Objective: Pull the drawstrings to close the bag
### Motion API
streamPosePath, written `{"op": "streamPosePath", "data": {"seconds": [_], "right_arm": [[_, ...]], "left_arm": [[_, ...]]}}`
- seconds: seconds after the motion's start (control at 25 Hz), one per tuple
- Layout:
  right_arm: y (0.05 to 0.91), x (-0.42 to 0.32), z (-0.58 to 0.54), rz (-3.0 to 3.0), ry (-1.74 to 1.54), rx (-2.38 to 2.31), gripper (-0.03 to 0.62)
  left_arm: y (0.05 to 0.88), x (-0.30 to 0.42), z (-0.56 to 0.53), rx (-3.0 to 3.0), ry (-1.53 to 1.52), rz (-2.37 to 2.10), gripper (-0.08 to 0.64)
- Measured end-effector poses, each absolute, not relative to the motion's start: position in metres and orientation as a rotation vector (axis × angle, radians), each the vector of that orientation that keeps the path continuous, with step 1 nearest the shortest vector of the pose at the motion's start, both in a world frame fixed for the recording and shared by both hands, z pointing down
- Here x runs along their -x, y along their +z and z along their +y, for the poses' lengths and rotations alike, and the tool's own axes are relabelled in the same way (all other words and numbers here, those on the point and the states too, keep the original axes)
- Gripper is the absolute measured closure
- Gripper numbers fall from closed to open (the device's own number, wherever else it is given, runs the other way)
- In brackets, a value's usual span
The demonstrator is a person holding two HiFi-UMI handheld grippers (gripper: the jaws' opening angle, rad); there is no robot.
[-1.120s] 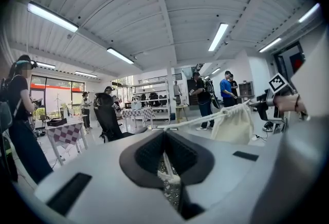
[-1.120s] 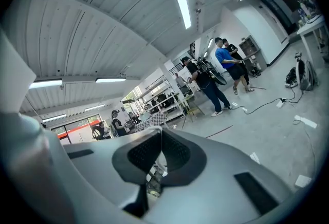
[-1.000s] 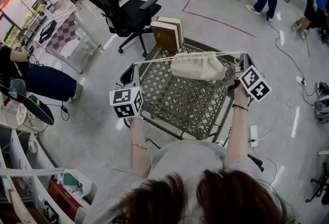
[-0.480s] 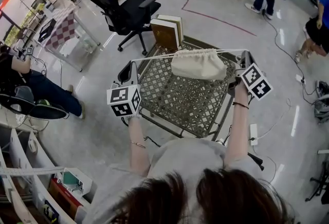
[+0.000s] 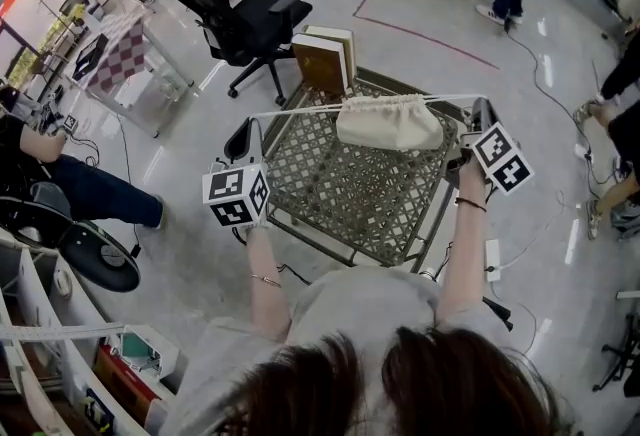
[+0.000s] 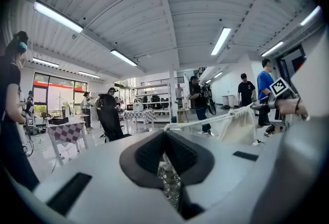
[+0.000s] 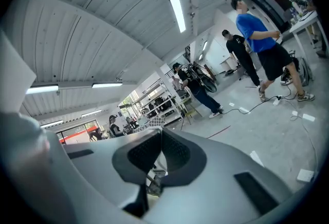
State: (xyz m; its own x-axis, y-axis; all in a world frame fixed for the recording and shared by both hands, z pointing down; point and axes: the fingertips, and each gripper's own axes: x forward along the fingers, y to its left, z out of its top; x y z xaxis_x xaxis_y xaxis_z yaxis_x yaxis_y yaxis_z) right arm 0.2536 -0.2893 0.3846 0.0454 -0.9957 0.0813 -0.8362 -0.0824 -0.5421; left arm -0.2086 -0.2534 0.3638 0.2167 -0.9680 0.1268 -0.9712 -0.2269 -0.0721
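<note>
A cream cloth bag (image 5: 388, 122) hangs over the metal lattice table (image 5: 350, 194), its mouth gathered into pleats. Its white drawstring (image 5: 300, 110) runs taut from both sides of the mouth. My left gripper (image 5: 252, 124) is shut on the left end, off the table's left edge. In the left gripper view the cord leaves my shut left gripper (image 6: 164, 133) toward the bag (image 6: 241, 124). My right gripper (image 5: 480, 106) holds the right end by the table's right corner. The right gripper view shows that gripper (image 7: 161, 133) shut; the cord itself is hard to make out there.
Two books (image 5: 325, 59) stand upright at the table's far edge. A black office chair (image 5: 250, 24) is beyond them, and a checkered table (image 5: 120, 59) at far left. People stand and sit around the room. Cables and a power strip (image 5: 493, 262) lie on the floor at right.
Both grippers have drifted slightly outward, the left one more. The bag has risen a little and its cord looks straighter.
</note>
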Motion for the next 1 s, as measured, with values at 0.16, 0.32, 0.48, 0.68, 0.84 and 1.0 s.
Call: {"op": "streamPosePath", "data": {"seconds": [0.16,0.32,0.48,0.68,0.84,1.0], "right_arm": [[0.383,-0.253,-0.288,1.848,-0.644,1.958,0.568],[0.375,-0.245,-0.292,1.936,-0.581,1.955,0.569],[0.371,-0.242,-0.292,1.98,-0.531,1.952,0.568],[0.368,-0.239,-0.293,2.02,-0.479,1.965,0.568],[0.369,-0.24,-0.294,2.022,-0.47,1.963,0.568],[0.368,-0.237,-0.294,2.038,-0.45,1.97,0.568]], "left_arm": [[0.362,0.211,-0.252,-2.425,0.211,-1.945,0.534],[0.358,0.214,-0.251,-2.422,0.209,-1.966,0.535],[0.356,0.215,-0.252,-2.421,0.202,-1.972,0.535],[0.358,0.218,-0.252,-2.409,0.183,-1.977,0.535],[0.361,0.217,-0.255,-2.409,0.186,-1.975,0.535],[0.361,0.22,-0.254,-2.408,0.186,-1.981,0.535]]}}
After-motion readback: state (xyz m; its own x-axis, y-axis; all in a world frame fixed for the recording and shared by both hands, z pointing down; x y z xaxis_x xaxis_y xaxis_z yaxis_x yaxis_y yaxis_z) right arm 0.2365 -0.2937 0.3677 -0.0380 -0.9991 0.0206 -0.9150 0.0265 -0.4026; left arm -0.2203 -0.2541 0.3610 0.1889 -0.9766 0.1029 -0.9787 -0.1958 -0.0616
